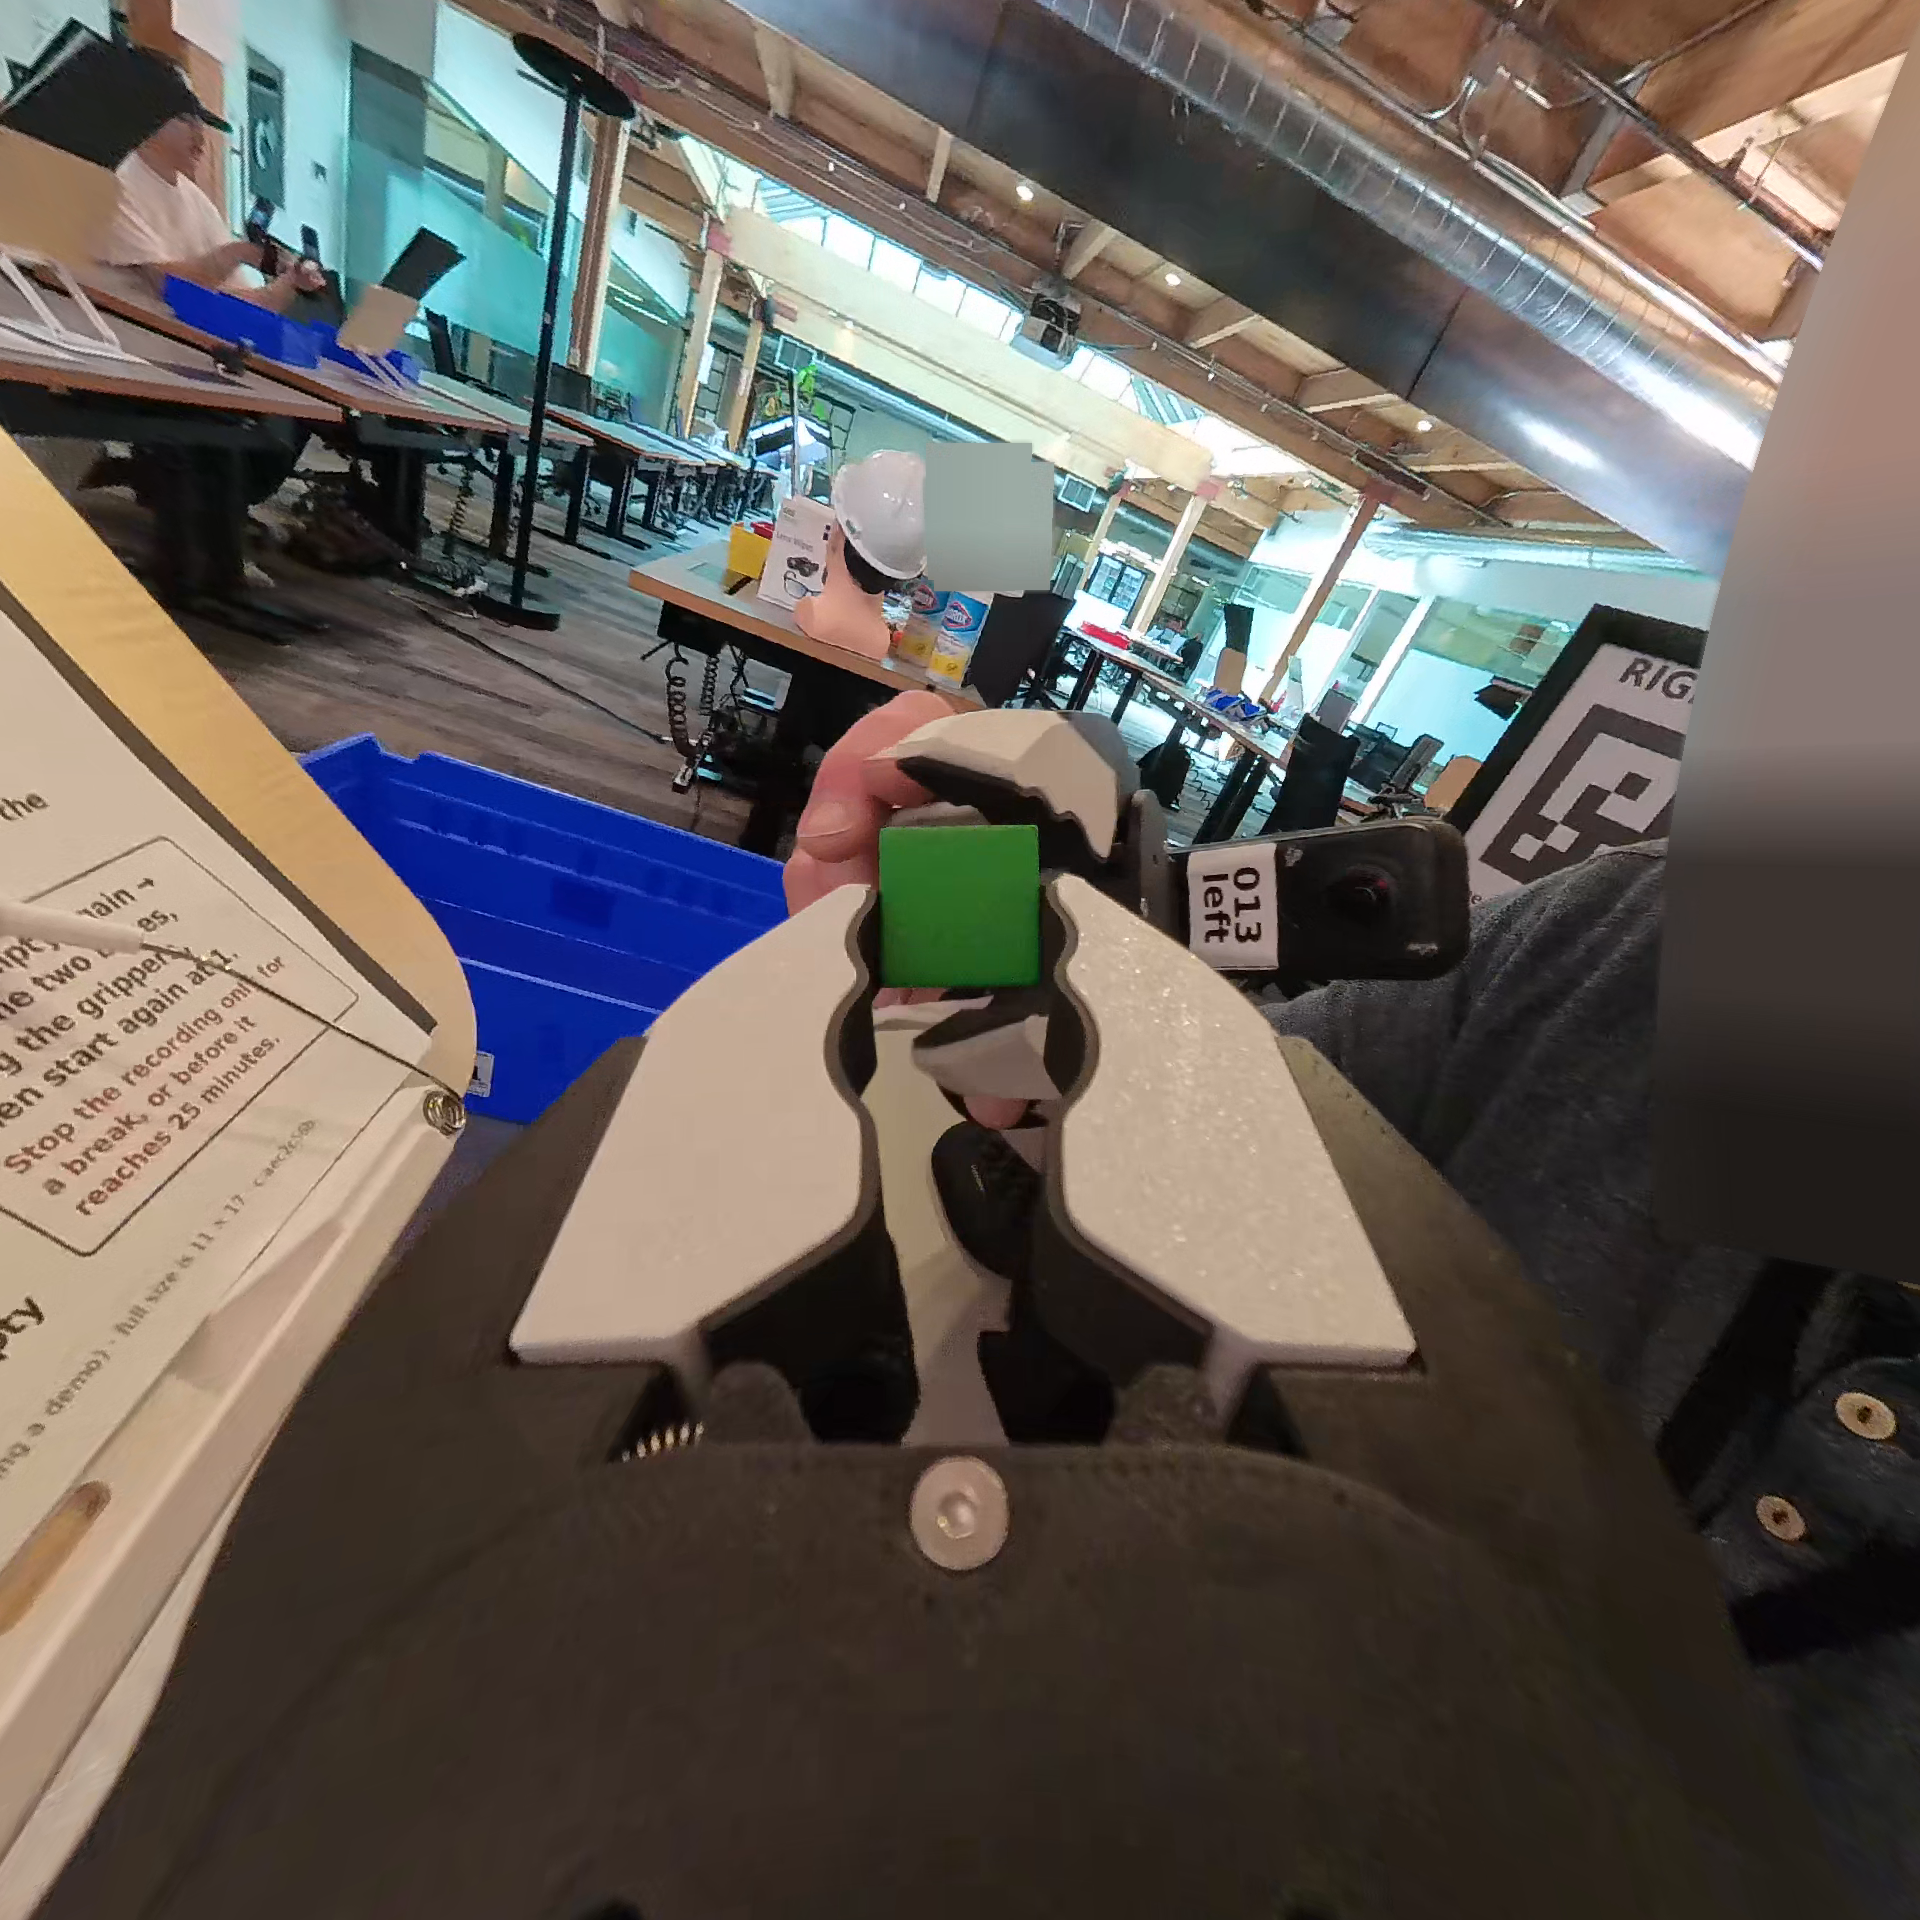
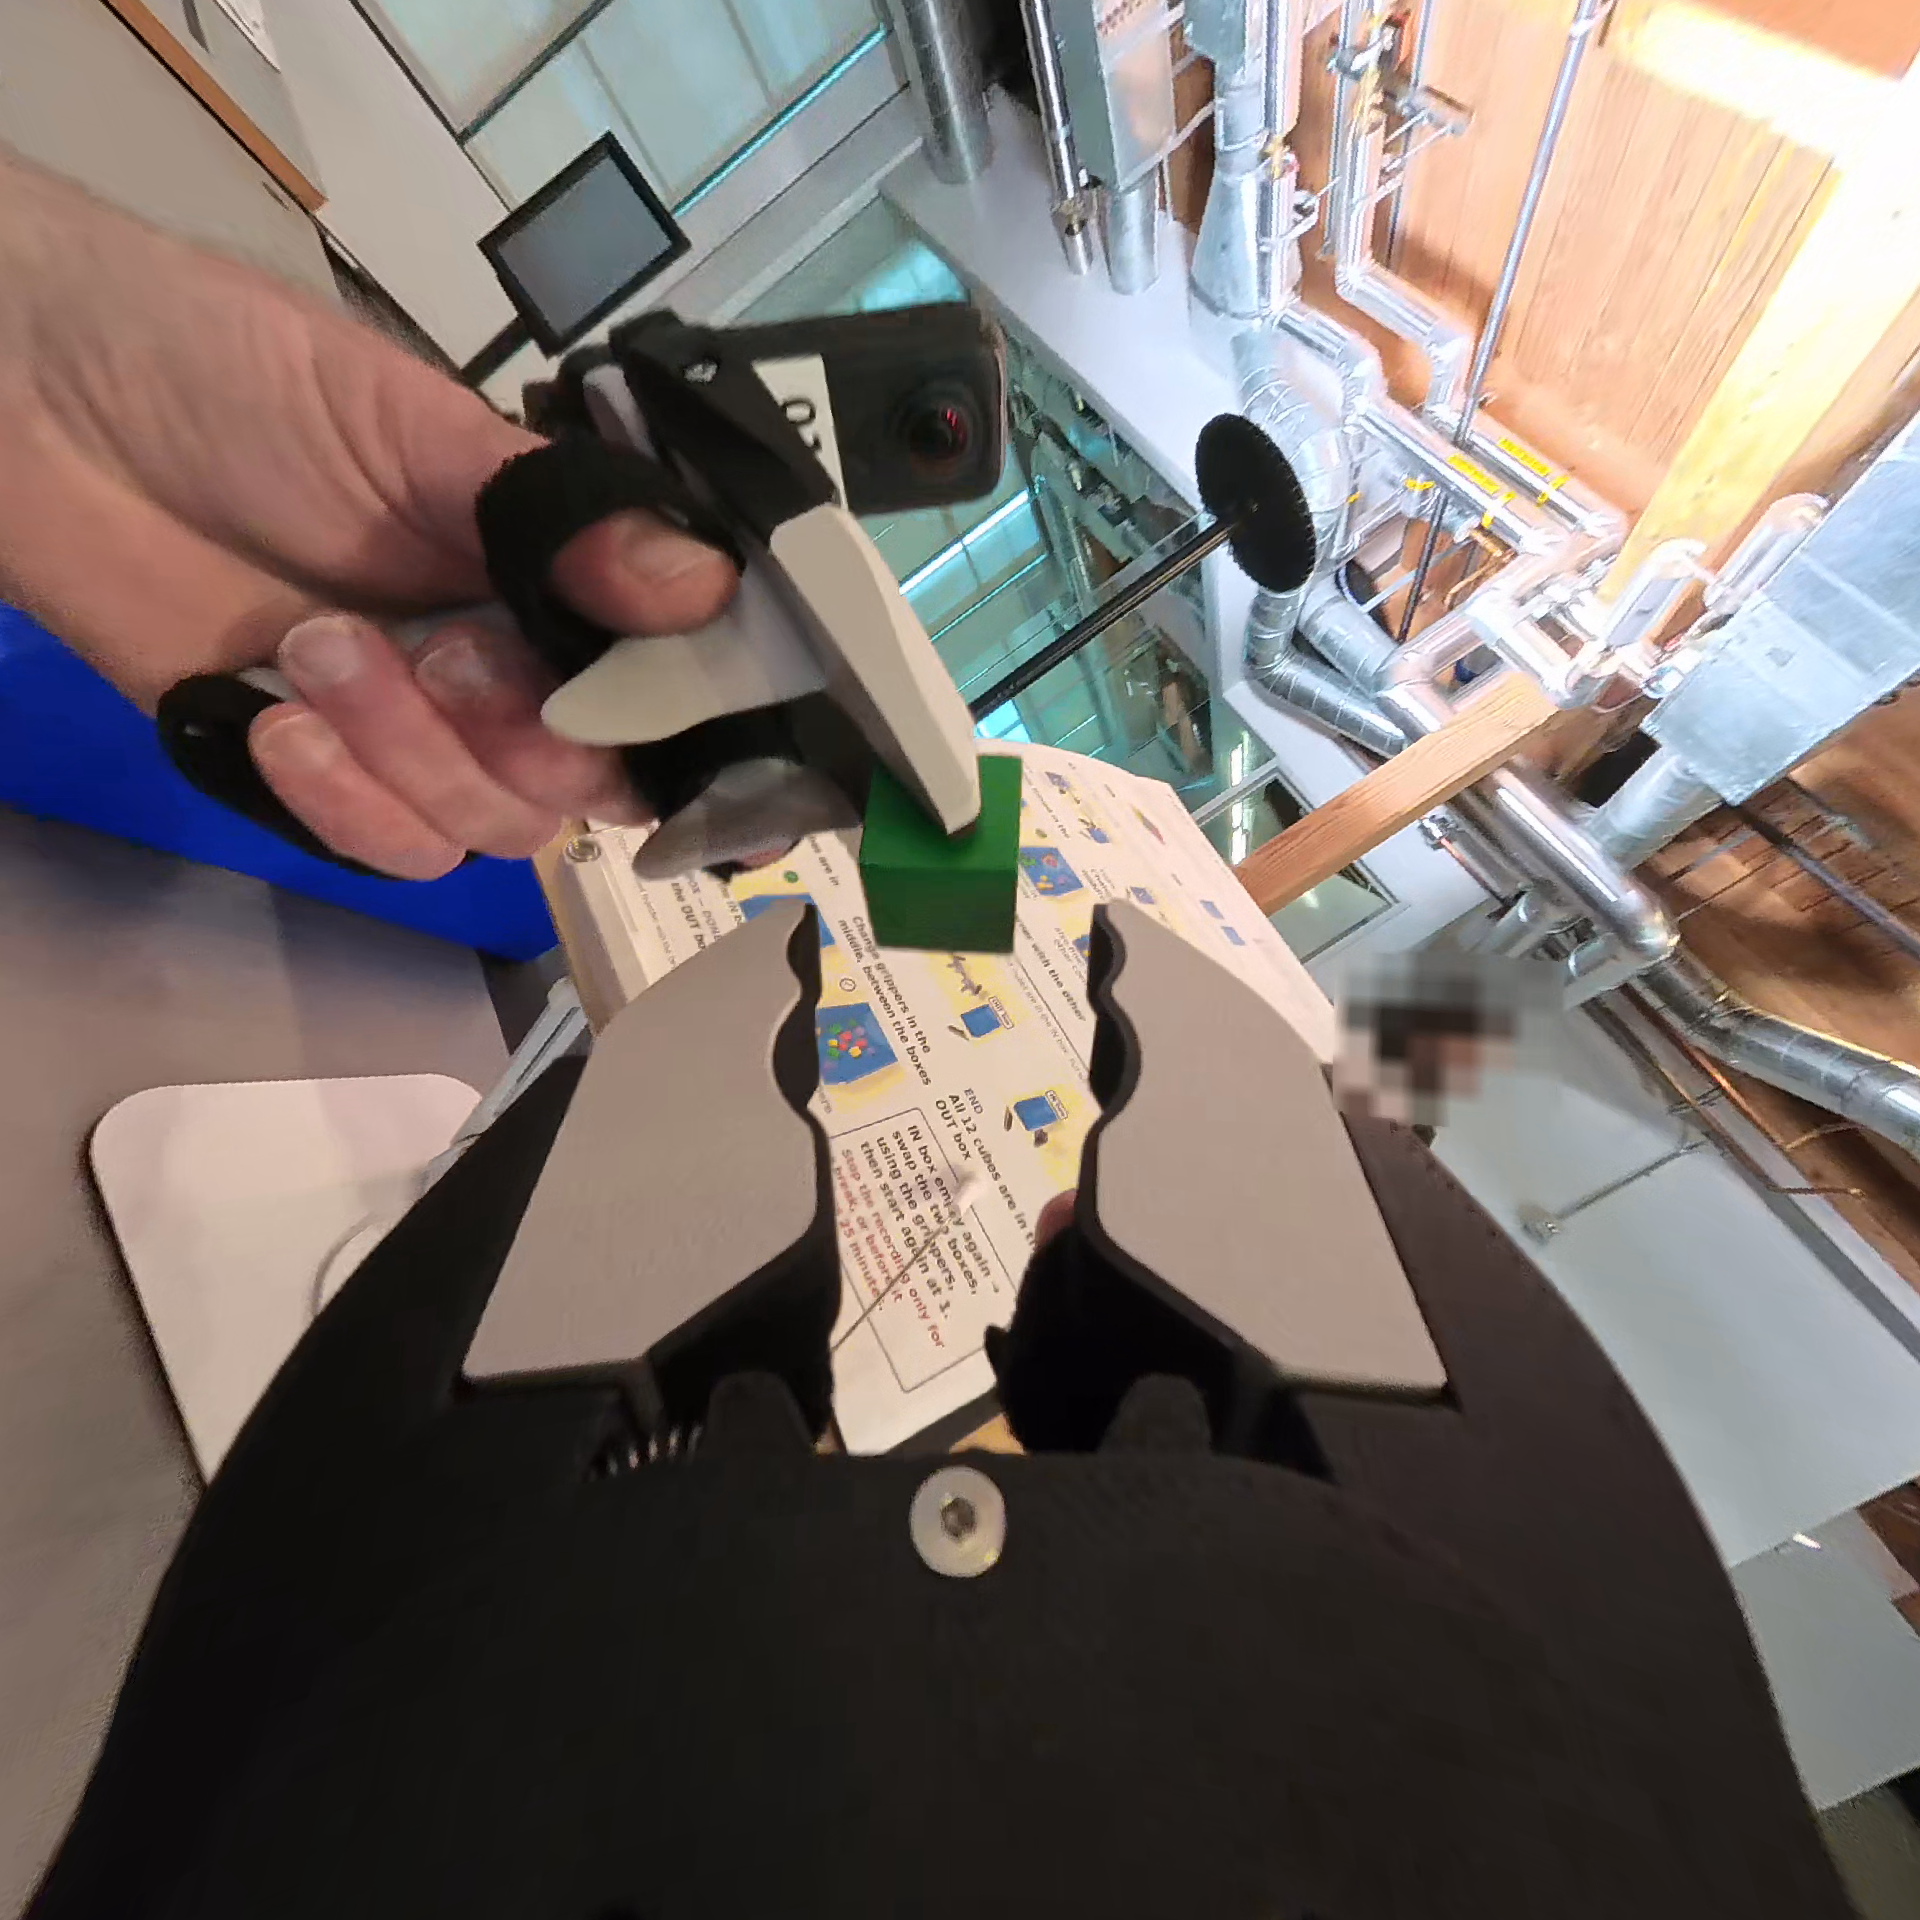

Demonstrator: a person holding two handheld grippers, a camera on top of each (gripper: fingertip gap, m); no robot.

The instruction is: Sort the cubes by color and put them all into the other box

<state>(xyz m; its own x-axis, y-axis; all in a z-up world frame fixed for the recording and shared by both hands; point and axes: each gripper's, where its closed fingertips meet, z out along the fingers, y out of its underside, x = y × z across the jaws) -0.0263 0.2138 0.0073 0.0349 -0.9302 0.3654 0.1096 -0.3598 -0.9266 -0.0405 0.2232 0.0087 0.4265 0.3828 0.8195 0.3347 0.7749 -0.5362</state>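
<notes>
Handover in mid-air. The green cube (image 1: pixel 958 906) sits at frame centre of the left wrist view, clamped between the left tool's (image 1: pixel 958 914) two pads, one on each side face. In the right wrist view the same cube (image 2: pixel 940 883) hangs just above centre, the left tool (image 2: pixel 914 821) coming in from upper left with a hand (image 2: pixel 343 665) behind it.

The right tool (image 2: pixel 948 940) stands wide, its pads clear of the cube on both sides; the cube sits just ahead of its tips, not yet between them. It holds nothing.

A blue box (image 1: pixel 551 914) lies at left of the left wrist view, beyond an instruction sheet (image 2: pixel 935 1143).

Judgement: the step is passing or regripping the cube. To do it well, bring the right tool forward until the pads flank two free, parallel faces squarely, close fully, and only then let the left tool release. Risk: a corner grip would twist the cube out.
</notes>
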